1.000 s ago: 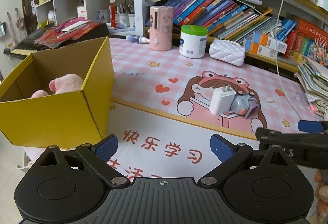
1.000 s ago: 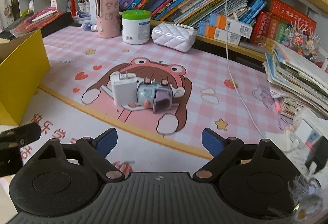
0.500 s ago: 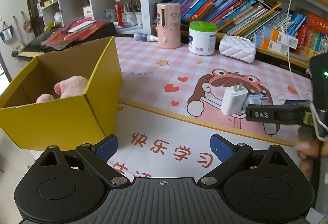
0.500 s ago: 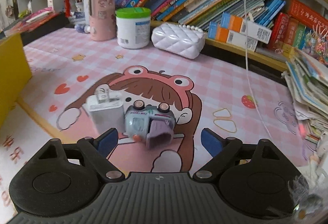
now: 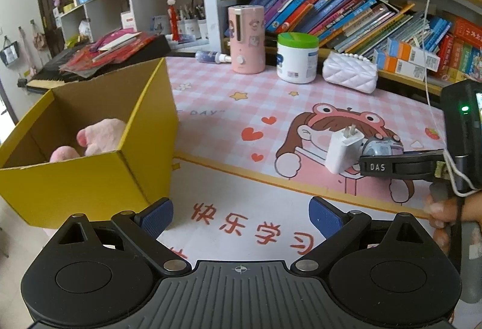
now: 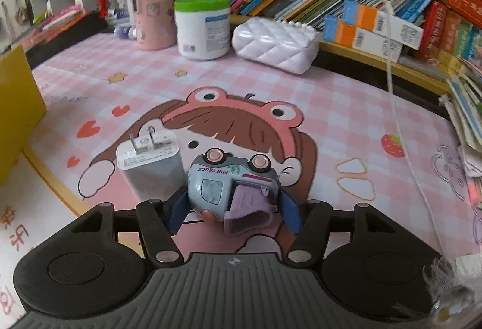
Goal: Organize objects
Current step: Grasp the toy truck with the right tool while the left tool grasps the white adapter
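Observation:
A grey-blue toy truck [image 6: 233,184] with pink wheels lies on its side on the pink cartoon mat [image 6: 346,106]. A white plug charger [image 6: 150,166] lies right beside it on the left. My right gripper [image 6: 233,213] has its blue pads on both sides of the truck, closed in against it. In the left wrist view the right gripper [image 5: 388,167] reaches in from the right at the truck [image 5: 381,145] and charger [image 5: 343,148]. My left gripper [image 5: 241,216] is open and empty above the mat. A yellow cardboard box [image 5: 90,178] at the left holds a pink plush toy [image 5: 96,139].
A pink tumbler [image 5: 246,39], a green-lidded white jar [image 5: 297,57] and a white quilted purse [image 5: 349,76] stand along the back by the bookshelf [image 5: 346,6]. A white cable [image 6: 391,64] hangs down at the right. Stacked papers [image 6: 467,124] lie at the far right.
My right gripper has moved forward to the toy truck and its fingers have closed in around it. The left gripper has shifted slightly and stays open.

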Motion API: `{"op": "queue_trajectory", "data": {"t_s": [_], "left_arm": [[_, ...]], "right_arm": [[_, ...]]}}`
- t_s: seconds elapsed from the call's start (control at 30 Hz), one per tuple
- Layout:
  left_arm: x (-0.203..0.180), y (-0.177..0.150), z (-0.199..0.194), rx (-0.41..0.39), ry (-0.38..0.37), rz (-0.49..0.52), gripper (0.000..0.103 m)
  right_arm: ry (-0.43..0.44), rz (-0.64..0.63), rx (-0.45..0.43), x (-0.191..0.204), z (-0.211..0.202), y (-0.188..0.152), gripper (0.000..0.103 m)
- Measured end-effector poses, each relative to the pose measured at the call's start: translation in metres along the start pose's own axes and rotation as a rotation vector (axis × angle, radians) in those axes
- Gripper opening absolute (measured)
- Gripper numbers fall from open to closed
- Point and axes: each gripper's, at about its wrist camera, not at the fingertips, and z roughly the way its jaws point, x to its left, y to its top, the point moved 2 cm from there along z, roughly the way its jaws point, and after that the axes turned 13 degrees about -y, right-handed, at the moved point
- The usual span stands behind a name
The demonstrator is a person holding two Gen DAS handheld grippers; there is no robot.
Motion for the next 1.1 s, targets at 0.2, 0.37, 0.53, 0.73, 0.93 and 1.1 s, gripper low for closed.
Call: {"op": "queue_trajectory", "data": {"t_s": [0.2, 0.37, 0.53, 0.73, 0.93, 1.1], "left_arm": [[-0.013, 0.006, 0.014, -0.005, -0.047, 0.016, 0.098], [-0.028, 0.015, 0.029, -0.020, -0.096, 0.035, 0.098], [-0.045, 0.022, 0.049, -0.014, -0.135, 0.043, 0.098], [-0.064, 0.025, 0.074, -0.003, -0.160, 0.065, 0.098], [-0.077, 0.029, 0.099, 0.004, -0.160, 0.107, 0.097], [-0.083, 0.037, 0.119, -0.006, -0.147, 0.092, 0.093]], "right_arm": [[-0.023, 0.079, -0.016, -0.027, -0.027, -0.003, 0.060], [-0.066, 0.127, -0.005, -0.055, -0.053, -0.011, 0.060], [-0.100, 0.146, -0.010, -0.076, -0.077, -0.019, 0.060], [-0.116, 0.132, -0.008, -0.085, -0.093, -0.031, 0.060], [-0.128, 0.143, 0.021, -0.093, -0.089, -0.038, 0.060], [-0.132, 0.139, 0.027, -0.094, -0.086, -0.038, 0.060]]}}
